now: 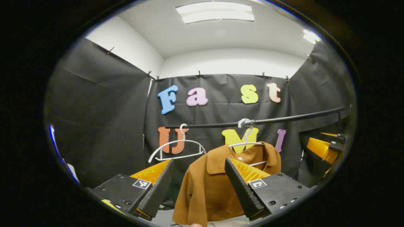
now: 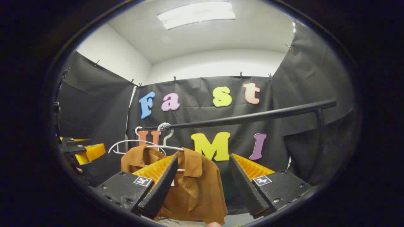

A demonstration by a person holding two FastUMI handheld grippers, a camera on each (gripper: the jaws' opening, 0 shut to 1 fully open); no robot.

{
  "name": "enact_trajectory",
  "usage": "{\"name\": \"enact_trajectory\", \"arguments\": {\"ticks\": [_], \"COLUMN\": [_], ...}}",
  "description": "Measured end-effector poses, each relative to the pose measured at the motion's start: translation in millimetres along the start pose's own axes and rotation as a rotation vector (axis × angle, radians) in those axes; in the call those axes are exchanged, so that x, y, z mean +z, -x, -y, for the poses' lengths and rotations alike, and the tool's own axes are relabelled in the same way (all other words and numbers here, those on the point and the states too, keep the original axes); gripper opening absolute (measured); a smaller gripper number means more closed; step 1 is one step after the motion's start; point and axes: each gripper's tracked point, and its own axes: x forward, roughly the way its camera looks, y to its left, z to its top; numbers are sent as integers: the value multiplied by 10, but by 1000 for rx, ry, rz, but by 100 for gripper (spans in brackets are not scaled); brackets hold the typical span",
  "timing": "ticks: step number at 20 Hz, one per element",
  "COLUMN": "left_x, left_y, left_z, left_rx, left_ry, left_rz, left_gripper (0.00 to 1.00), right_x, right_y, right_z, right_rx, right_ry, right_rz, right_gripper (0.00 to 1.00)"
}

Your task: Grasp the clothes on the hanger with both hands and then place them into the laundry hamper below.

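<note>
Brown collared shirt (image 1: pixel 208 186) of soft matte cloth hung on a thin white wire hanger (image 1: pixel 247 143) from the black round rail (image 1: pixel 284 119), bottom centre of left gripper view. Left gripper (image 1: pixel 199 186) spread wide, ridged wedge fingers (image 1: pixel 241 189) either side of the shirt's shoulder, not pinching. A second, bare white hanger (image 1: pixel 176 148) hung centre-left. Right gripper (image 2: pixel 202 186) also spread, shirt (image 2: pixel 192 189) at lower centre-left between its fingers.
</note>
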Motion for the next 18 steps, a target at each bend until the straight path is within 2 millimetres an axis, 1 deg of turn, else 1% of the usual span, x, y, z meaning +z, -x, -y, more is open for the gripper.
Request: {"name": "enact_trajectory", "arguments": {"ticks": [1, 3, 4, 8, 10, 11, 12, 14, 18], "left_x": [1, 30, 37, 47, 84, 100, 98, 74, -55], "left_y": [-5, -13, -22, -42, -25, -20, -18, -22, -34], "left_z": [-2, 22, 43, 106, 121, 137, 162, 211, 339], "left_rx": [7, 12, 11, -4, -9, -14, -21, -34, -67], "left_ry": [0, 6, 8, 2, -2, -1, 1, 1, -12], "left_rz": [-1, 4, 7, 7, 19, 23, 24, 17, -10], "left_gripper": [97, 97, 100, 100, 100, 97, 100, 100, 100], "right_x": [-13, -38, -45, -56, -70, -73, -95, -148, -265], "right_y": [-14, -46, -34, -23, -18, -13, -24, -25, -47], "right_z": [20, 44, 29, 43, 34, 46, 45, 61, 106], "right_rx": [-1, -3, 2, -2, -1, -4, -7, -16, -27], "right_ry": [-3, -16, -23, -22, -16, -14, -14, -19, -27], "right_rz": [-5, -14, -15, -9, -8, -10, -15, -28, -54], "right_gripper": [100, 100, 100, 100, 100, 100, 100, 100, 100]}}
